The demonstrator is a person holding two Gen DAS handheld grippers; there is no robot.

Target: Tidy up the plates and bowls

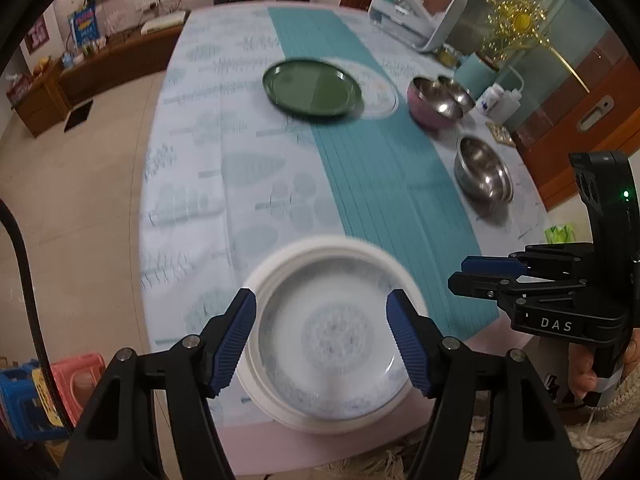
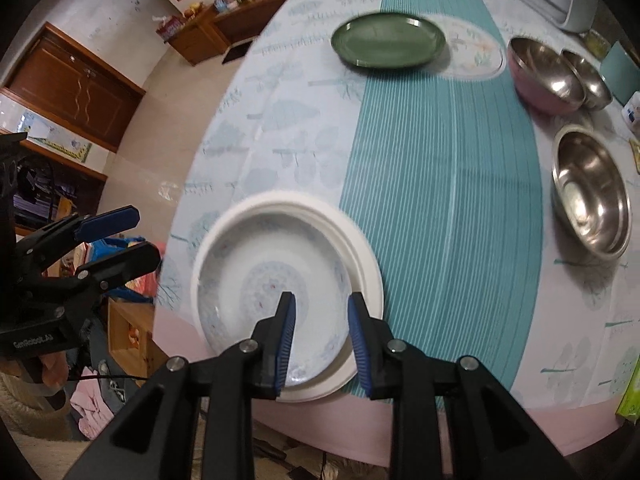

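Both grippers are hovering with jaws apart, holding nothing: the left gripper (image 1: 322, 336) wide, the right gripper (image 2: 322, 340) narrower. The white plates (image 2: 288, 296) are sitting stacked at the table's (image 2: 440, 184) near edge; the green plate (image 1: 312, 88) far, the steel bowls (image 2: 590, 192) right.

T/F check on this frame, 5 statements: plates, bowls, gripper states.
1. The patterned white plate sits stacked in a plain white plate at the table's near edge. True.
2. The dark green round plate lies inside a steel bowl. False: it lies on the tablecloth, partly over a pale floral plate.
3. The left gripper is open, holding nothing. True.
4. The pink-sided steel bowl is upside down. False: it faces up, tilted.
5. The right gripper is clamped shut on the lone steel bowl. False: its jaws are apart above the white plates.
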